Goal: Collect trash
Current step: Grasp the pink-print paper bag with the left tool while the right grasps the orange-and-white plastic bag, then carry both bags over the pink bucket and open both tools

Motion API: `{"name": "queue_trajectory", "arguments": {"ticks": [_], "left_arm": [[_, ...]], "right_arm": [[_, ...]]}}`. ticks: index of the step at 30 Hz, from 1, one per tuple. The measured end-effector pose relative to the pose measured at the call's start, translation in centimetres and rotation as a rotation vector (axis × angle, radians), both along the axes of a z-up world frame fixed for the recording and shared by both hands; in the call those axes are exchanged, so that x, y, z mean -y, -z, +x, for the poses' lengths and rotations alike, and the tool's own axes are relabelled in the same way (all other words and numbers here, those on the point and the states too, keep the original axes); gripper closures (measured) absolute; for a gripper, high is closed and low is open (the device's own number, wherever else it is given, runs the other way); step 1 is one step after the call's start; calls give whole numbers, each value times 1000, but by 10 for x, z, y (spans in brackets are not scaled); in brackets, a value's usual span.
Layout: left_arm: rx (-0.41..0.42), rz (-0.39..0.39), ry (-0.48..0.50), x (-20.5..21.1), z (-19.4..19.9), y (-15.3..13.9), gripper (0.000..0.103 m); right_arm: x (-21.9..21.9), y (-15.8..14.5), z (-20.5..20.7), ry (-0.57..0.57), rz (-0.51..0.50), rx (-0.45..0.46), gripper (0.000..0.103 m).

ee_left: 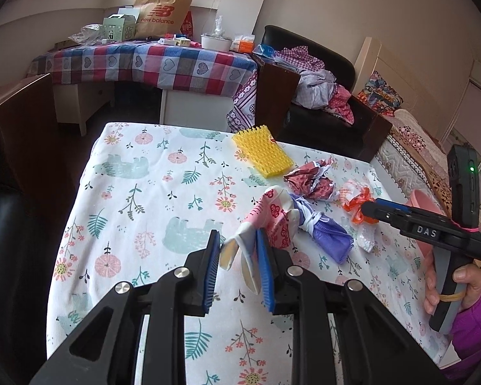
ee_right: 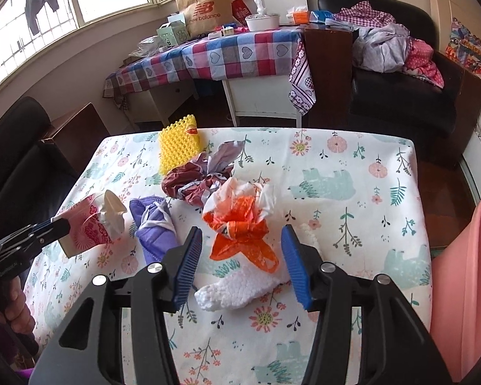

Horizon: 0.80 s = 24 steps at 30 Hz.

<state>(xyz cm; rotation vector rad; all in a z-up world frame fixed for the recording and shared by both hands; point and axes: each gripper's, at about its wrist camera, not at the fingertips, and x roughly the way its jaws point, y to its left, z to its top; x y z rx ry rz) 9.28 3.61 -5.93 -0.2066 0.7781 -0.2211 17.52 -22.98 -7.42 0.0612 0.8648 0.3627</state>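
My left gripper (ee_left: pixel 239 240) is shut on the pink-and-white paper carton (ee_left: pixel 266 221), pinching its flattened end; it also shows in the right wrist view (ee_right: pixel 89 227), lifted at the table's left. My right gripper (ee_right: pixel 240 243) is open, its jaws either side of the orange-and-white plastic bag (ee_right: pixel 240 221), above a white foam net (ee_right: pixel 237 288). The right gripper also shows in the left wrist view (ee_left: pixel 373 210). A purple wrapper (ee_right: pixel 155 227), crumpled maroon paper (ee_right: pixel 192 183) and a yellow foam net (ee_right: pixel 178 147) lie beyond.
The table (ee_right: pixel 352 192) has a floral cloth. A pink bin (ee_right: pixel 465 288) stands at its right edge. A black armchair with clothes (ee_right: pixel 397 51) and a checked-cloth desk (ee_right: pixel 215 54) stand behind. A dark chair (ee_left: pixel 12 192) is at the left.
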Motion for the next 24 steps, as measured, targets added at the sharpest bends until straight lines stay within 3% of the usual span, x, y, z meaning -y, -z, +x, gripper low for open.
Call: {"name": "queue_trajectory", "arguments": {"ticks": [6, 7, 8, 9, 24], "left_arm": [[-2, -5, 1, 0, -3, 0, 81], [0, -5, -1, 0, -4, -1, 81], [5, -6, -3, -1, -5, -3, 81], [10, -6, -6, -1, -6, -4, 81], [106, -6, 15, 26, -36, -47, 81]], "right_arm": [[-5, 7, 4, 6, -1, -9, 52], [-5, 7, 2, 7, 1, -2, 54], [-5, 7, 0, 10, -2, -2, 65], [-5, 7, -2, 14, -5, -2, 66], [12, -39, -68, 15, 59, 91, 67]]}}
